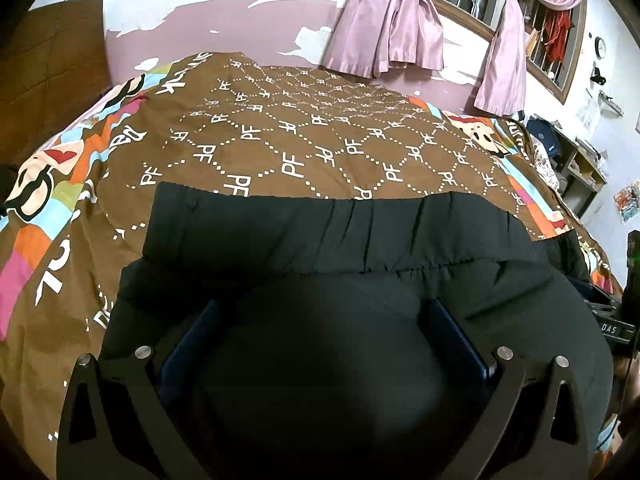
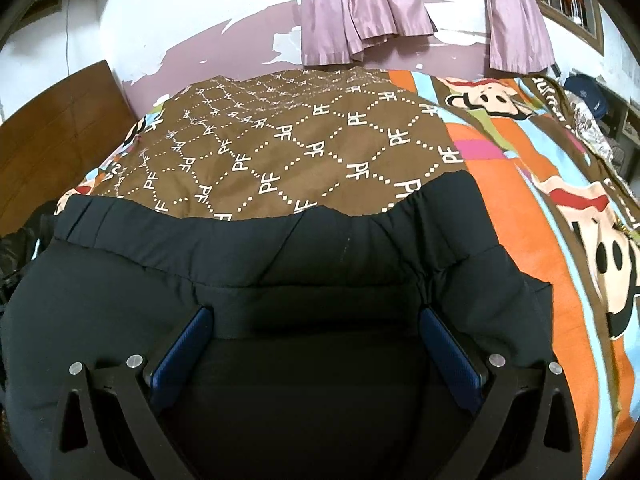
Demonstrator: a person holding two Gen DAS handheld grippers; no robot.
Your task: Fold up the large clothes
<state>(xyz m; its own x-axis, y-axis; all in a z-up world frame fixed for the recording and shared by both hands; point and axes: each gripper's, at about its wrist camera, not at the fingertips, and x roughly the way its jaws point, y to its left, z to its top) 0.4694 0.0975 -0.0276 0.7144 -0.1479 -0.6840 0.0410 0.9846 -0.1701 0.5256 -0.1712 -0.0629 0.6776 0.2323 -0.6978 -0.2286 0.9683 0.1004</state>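
Lying spread across a bed covered by a brown "PF"-patterned bedspread, a black padded jacket fills the near half of both views, its gathered hem toward the wall. The left gripper and right gripper hover over the jacket, blue-padded fingers spread wide, gripping nothing. Pink curtains hang beyond.

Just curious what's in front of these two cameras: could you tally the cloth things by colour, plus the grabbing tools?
Black padded garment: 1
Brown patterned bedspread with colourful cartoon border: 1
Pink knotted curtains: 2
Two-finger grippers, jaws open: 2, left and right
Total: 6
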